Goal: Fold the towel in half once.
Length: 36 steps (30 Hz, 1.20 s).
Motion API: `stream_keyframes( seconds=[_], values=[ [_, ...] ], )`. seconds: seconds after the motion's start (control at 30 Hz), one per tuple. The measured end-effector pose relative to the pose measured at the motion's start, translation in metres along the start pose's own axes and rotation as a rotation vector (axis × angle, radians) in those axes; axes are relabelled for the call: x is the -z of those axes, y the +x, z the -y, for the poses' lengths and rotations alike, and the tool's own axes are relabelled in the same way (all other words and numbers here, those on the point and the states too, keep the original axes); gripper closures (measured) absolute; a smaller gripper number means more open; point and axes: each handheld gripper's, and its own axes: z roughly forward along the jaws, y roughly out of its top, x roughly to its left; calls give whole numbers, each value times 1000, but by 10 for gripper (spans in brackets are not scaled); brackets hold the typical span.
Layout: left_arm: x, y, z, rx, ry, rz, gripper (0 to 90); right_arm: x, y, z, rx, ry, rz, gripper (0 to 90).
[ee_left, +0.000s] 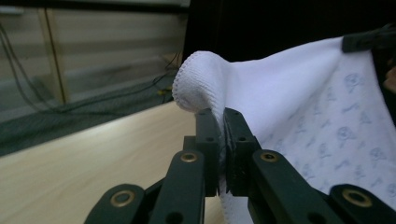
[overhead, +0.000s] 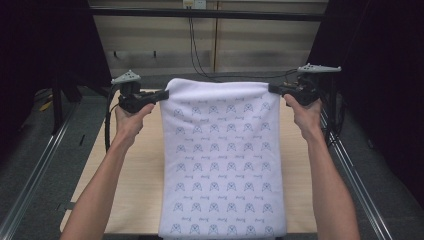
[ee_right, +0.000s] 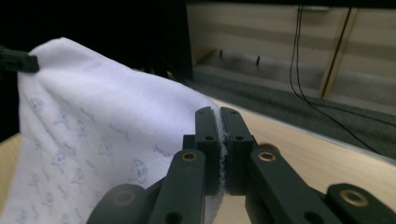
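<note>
Two tools grip one white rectangular cloth printed w/ small blue motifs (overhead: pixel 222 160). High view: left tool (overhead: pixel 162 94) pinches the far-left corner, right tool (overhead: pixel 272 88) the far-right, far edge stretched taut between them, lifted off the pale wooden table (overhead: pixel 132 170); cloth's long axis runs far-to-near, near end draping at the table's near edge. Left gripper view: jaws closed on a hemmed corner fold (ee_left: pixel 201 84). Right gripper view: jaws clamped on cloth edge (ee_right: pixel 205 109). Both hands equally near; next move likely turns on keeping corners level.
</note>
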Motion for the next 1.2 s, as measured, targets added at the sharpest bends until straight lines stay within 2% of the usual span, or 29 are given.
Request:
stream_keyframes(
  seconds=[0.07, 0.1, 0.13, 0.17, 0.23, 0.3, 0.33, 0.37, 0.43, 0.5, 0.57, 0.6, 0.63, 0.67, 0.7, 0.73, 0.8, 0.83, 0.9, 0.97, 1.0, 1.07, 1.1, 1.17, 1.2],
  values=[
    [4, -7, 2, -15, 4, 18, 864, 5, 0, 2, -39, -31, -67, 872],
    [5, -11, 6, -31, 30, 18, 865, 5, 2, 6, -34, -26, -71, 872],
    [7, -16, 13, -40, 37, 36, 865, 6, 5, 11, -23, -4, -78, 873],
    [11, -19, 20, -27, 32, 66, 865, 8, 8, 19, -14, 8, -92, 873],
    [20, -26, 36, -24, 40, 97, 865, 14, 13, 35, -6, 36, -108, 873],
    [31, -34, 54, 4, 36, 134, 864, 26, 19, 55, -8, 49, -138, 873],
    [34, -38, 60, 2, 51, 147, 865, 33, 22, 64, -15, 52, -153, 874],
    [39, -45, 69, -29, 86, 136, 864, 38, 25, 71, -17, 58, -165, 873],
    [48, -54, 81, -13, 103, 184, 864, 54, 36, 92, -10, 91, -174, 874],
    [62, -68, 97, -46, 130, 211, 864, 69, 49, 112, 1, 133, -180, 873],
    [74, -76, 113, -24, 117, 245, 864, 85, 61, 131, 8, 153, -205, 873],
    [78, -80, 122, -16, 145, 251, 864, 91, 65, 137, 17, 154, -210, 873],
    [81, -84, 131, -14, 175, 254, 864, 100, 70, 146, 3, 152, -220, 873],
    [84, -89, 139, -11, 189, 263, 864, 104, 73, 155, -19, 165, -242, 873],
    [85, -92, 148, 11, 216, 274, 864, 107, 76, 164, -13, 200, -238, 873],
    [85, -96, 157, 31, 248, 281, 864, 107, 80, 173, -12, 241, -230, 873],
    [83, -105, 176, 31, 345, 293, 863, 107, 87, 197, -33, 302, -244, 873],
    [83, -107, 182, 35, 366, 296, 863, 106, 89, 206, -39, 337, -247, 873],
    [83, -106, 196, 80, 397, 331, 861, 100, 92, 223, -51, 424, -231, 873],
    [80, -102, 206, 107, 451, 328, 859, 95, 89, 234, -82, 464, -226, 873],
    [78, -101, 209, 118, 470, 301, 860, 93, 88, 238, -92, 480, -233, 873],
    [74, -106, 214, 74, 516, 286, 860, 87, 91, 240, -66, 524, -223, 873],
    [70, -109, 216, 46, 545, 264, 860, 85, 92, 240, -58, 536, -220, 873],
    [63, -111, 220, 7, 585, 249, 860, 80, 93, 241, -42, 556, -193, 873],
    [61, -110, 219, 8, 591, 252, 861, 76, 91, 242, -48, 562, -196, 874]
  ],
)
